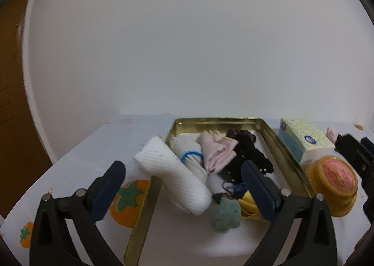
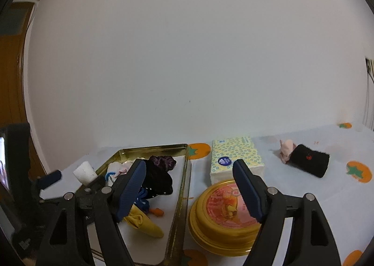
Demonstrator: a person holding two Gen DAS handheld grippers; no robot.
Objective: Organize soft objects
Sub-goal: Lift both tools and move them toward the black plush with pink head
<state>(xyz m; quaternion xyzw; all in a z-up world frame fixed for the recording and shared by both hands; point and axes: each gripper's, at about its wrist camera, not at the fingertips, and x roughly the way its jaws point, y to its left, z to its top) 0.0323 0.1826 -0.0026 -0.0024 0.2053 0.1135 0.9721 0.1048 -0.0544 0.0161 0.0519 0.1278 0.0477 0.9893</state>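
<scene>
While my left gripper [image 1: 183, 180] hangs with its jaws spread apart and nothing between them, a white ribbed cloth roll [image 1: 173, 174] lies tilted across the left rim of the gold tin tray [image 1: 284, 149]. Further right inside the tray sit a pink cloth [image 1: 216, 152], a black cloth [image 1: 247, 158], a teal pom-pom [image 1: 226, 216] and a yellow cloth [image 2: 143, 222]. Just beside the tray's right wall stand a tissue pack [image 2: 236, 160] and a round gold tin [image 2: 224, 219], which sits under my right gripper [image 2: 189, 186], also spread apart and empty. Well apart at far right, a black wristband [image 2: 308, 160] touches a small pink toy [image 2: 286, 150] on the persimmon tablecloth [image 2: 327, 195].
</scene>
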